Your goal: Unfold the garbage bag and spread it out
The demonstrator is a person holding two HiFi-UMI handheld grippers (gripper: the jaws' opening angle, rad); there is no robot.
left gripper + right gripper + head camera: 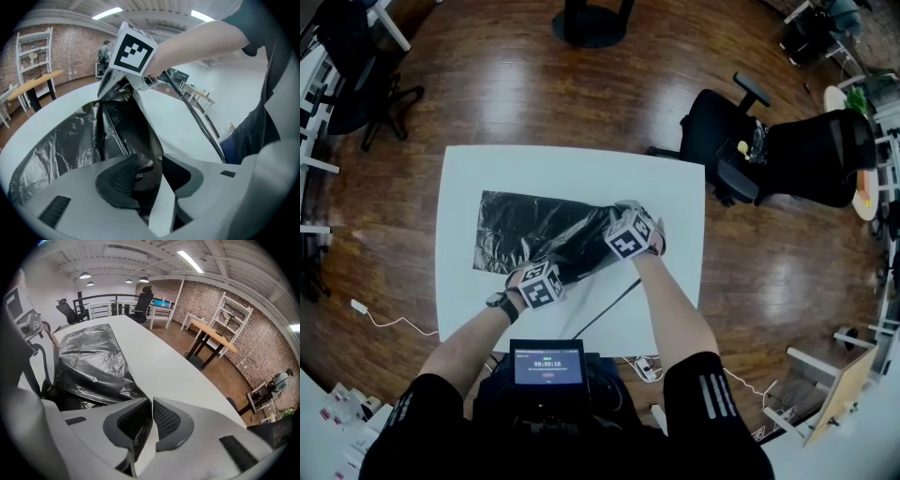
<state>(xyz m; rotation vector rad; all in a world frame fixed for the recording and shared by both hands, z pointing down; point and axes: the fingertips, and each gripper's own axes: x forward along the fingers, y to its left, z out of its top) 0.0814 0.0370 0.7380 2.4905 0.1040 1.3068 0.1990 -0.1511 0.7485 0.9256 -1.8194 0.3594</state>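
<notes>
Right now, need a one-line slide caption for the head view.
Crinkled black plastic garbage bag, partly spread on a white square table, pinched by left gripper and right gripper.

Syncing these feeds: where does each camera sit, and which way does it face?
Head view: head-mounted, steeply down at table, garbage bag; forearms, left gripper, right gripper show.
Left gripper view: on it, along bag toward right gripper; own jaws, bag between.
Right gripper view: on it, across bag and table; own jaws.
All share the bag.
</notes>
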